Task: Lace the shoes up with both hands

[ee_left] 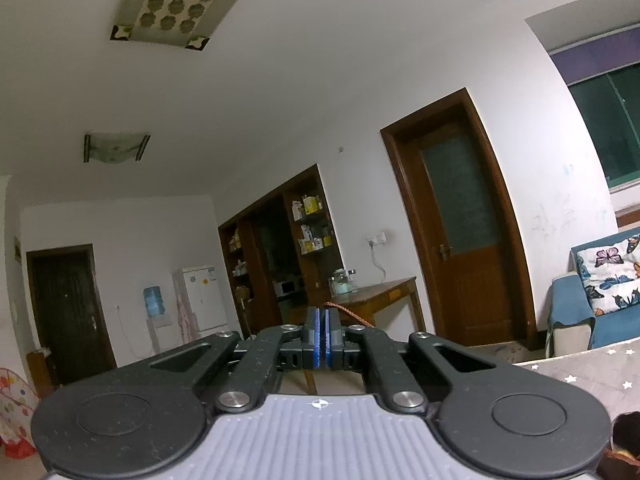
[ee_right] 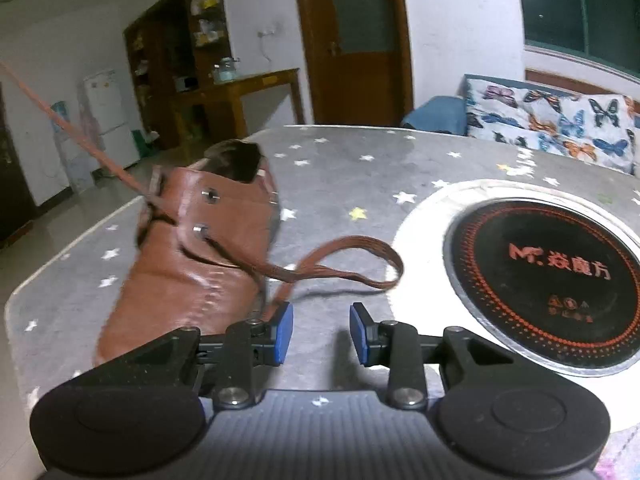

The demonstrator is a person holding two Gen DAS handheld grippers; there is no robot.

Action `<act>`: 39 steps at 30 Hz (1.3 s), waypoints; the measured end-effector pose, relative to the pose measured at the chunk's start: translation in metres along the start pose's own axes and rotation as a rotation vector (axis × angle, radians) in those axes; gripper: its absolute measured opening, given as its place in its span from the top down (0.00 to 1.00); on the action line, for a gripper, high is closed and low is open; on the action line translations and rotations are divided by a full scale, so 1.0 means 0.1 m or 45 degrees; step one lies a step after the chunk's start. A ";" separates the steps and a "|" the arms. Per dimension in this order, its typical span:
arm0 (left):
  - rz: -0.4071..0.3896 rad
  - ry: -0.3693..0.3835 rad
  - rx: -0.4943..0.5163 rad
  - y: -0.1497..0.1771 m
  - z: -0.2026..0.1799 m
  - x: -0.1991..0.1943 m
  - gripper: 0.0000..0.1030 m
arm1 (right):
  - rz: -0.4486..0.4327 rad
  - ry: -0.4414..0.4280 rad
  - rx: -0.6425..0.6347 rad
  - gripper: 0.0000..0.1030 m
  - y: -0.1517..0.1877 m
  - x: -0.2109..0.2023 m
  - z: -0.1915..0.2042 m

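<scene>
The right gripper (ee_right: 320, 332) has its jaws apart with nothing between the blue pads; it hangs above the grey star-patterned tabletop (ee_right: 340, 168) and points down at a slant. The brown leather boot (ee_right: 200, 252) lies on its side just to the left of these jaws, with the opening turned toward the far edge of the tabletop. From a side eyelet one end of the brown lace (ee_right: 352, 256) comes out, makes a loop on the cloth in front of the jaws and comes back toward the left pad – whether it touches this pad I cannot tell. The other end of the lace goes up, stretched tight, to the upper left corner of the right wrist view. The left gripper (ee_left: 322, 338) is held level above the table height, its jaws together, and a short piece of orange-brown lace (ee_left: 348, 314) shows just behind the closed pads – it seems clamped there. To the right of the boot a round black induction cooktop (ee_right: 540, 280) sits in a pale ring in the tabletop. Between boot and cooktop the cloth is bare, and the left edge of the tabletop is near the boot.
</scene>
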State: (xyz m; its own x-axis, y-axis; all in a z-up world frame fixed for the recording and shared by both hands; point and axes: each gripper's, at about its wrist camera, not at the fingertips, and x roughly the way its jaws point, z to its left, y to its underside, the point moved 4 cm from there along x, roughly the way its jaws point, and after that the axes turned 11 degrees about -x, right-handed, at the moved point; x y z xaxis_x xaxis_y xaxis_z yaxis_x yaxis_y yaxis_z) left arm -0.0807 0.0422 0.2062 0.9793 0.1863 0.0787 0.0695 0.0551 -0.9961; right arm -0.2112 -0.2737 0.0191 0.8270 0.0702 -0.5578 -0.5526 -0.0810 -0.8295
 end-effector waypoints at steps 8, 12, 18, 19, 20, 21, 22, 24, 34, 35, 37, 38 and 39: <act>0.003 -0.007 -0.027 0.01 0.02 0.00 0.97 | -0.135 -0.155 -0.022 0.69 -0.22 -0.09 0.42; 0.002 -0.010 -0.035 0.01 0.03 -0.01 0.97 | -0.143 -0.147 -0.025 0.70 -0.29 0.00 0.56; 0.014 -0.015 -0.057 0.02 0.07 0.01 0.97 | -0.173 -0.080 0.019 0.86 -0.33 0.05 0.57; 0.019 -0.018 -0.062 0.03 0.08 0.02 0.97 | -0.179 -0.079 0.026 0.86 -0.32 0.04 0.56; 0.023 -0.025 -0.065 0.03 0.09 0.03 0.97 | -0.186 -0.078 0.033 0.89 -0.31 0.03 0.54; 0.027 -0.031 -0.067 0.04 0.10 0.04 0.97 | -0.193 -0.075 0.039 0.91 -0.31 0.02 0.53; 0.033 -0.038 -0.073 0.05 0.11 0.05 0.97 | -0.204 -0.067 0.041 0.92 -0.31 0.00 0.52; 0.045 -0.051 -0.089 0.07 0.15 0.07 0.97 | -0.217 -0.049 0.045 0.94 -0.32 -0.04 0.52; 0.046 -0.117 -0.136 0.01 0.37 0.12 0.98 | -0.234 -0.011 0.038 0.95 -0.31 -0.08 0.52; 0.044 -0.120 -0.131 0.02 0.37 0.12 0.98 | -0.235 -0.010 0.037 0.95 -0.31 -0.08 0.52; 0.043 -0.122 -0.127 0.02 0.38 0.12 0.98 | -0.236 -0.008 0.039 0.95 -0.31 -0.08 0.52; 0.043 -0.123 -0.126 0.03 0.39 0.12 0.98 | -0.237 -0.007 0.039 0.95 -0.31 -0.08 0.52; 0.042 -0.123 -0.123 0.03 0.39 0.12 0.98 | -0.235 -0.011 0.039 0.95 -0.31 -0.08 0.52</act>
State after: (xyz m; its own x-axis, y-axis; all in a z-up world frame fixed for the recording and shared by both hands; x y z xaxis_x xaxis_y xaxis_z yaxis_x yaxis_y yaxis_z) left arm -0.0761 0.0826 0.2059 0.9589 0.2802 0.0446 0.0600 -0.0467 -0.9971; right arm -0.2059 -0.2204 0.0478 0.9137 0.0898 -0.3963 -0.3947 -0.0358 -0.9181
